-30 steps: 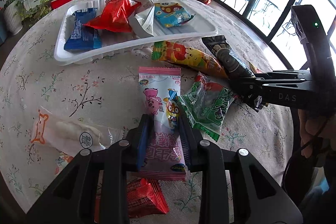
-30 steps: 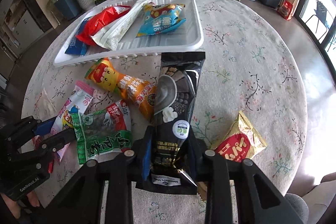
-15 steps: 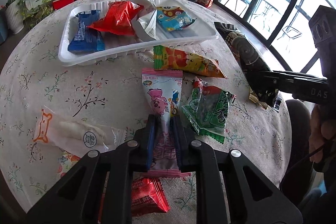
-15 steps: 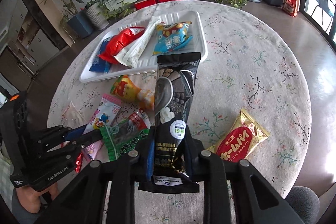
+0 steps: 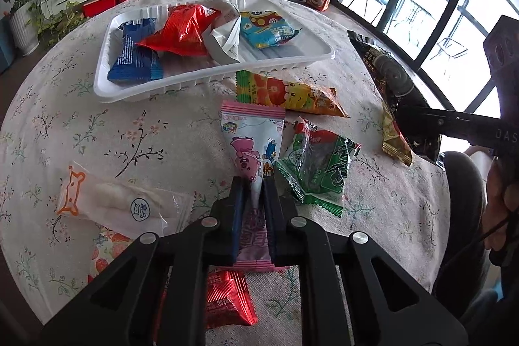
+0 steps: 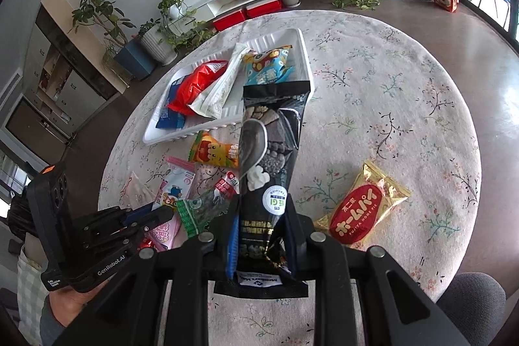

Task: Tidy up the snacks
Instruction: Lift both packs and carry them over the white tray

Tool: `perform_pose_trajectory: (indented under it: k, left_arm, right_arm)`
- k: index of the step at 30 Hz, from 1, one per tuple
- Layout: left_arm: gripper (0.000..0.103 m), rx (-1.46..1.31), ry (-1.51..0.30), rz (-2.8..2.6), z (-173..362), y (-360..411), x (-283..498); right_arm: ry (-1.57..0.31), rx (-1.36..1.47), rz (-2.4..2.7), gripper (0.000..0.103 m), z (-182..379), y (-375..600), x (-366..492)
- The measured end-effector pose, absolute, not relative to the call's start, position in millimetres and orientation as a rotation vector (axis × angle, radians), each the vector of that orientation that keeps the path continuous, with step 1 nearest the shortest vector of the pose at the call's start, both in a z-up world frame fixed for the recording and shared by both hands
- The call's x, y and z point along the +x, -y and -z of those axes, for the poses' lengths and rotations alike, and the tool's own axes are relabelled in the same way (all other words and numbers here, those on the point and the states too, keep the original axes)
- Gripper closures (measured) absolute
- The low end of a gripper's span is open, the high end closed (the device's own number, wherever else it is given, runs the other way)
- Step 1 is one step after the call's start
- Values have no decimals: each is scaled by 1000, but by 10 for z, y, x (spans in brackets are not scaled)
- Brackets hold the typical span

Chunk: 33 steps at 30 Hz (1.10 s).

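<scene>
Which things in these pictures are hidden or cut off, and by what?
- Red packet, left wrist view: mostly behind the left gripper.
- Pink packet, same view: lower part between its fingers.
- Green packet, right wrist view: partly behind the black packet.

Both claws, left (image 5: 252, 184) and right (image 6: 262, 209), angle downward, each pinched tight on a packet.

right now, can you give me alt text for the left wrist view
The left gripper is shut on a pink snack packet lying on a flowered tablecloth. Other packets lie around it, and a white tray behind holds four snacks. At right, the right gripper holds a long black packet.
</scene>
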<state>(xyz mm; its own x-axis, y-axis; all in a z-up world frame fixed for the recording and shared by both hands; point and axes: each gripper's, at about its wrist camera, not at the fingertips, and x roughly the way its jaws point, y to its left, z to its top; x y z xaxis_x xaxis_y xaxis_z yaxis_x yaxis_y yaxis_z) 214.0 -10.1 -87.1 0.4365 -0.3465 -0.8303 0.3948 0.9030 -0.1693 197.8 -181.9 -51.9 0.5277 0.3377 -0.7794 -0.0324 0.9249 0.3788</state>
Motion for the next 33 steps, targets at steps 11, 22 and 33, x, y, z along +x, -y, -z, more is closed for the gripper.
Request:
perform_pose_trajectory:
  k: [11,22,33]
  left_arm:
    - [68,220,-1121,446,965,344,2235]
    - [91,152,-1056,485,913,265,2127]
    - [91,-97,-960,512,467,-90,2068]
  right_arm:
    - [-1008,348,-250,78,558,1790,1963]
    - [-982,396,-262,78,546,1883,1918]
    - [-916,479,-275,78,438,2064,1915]
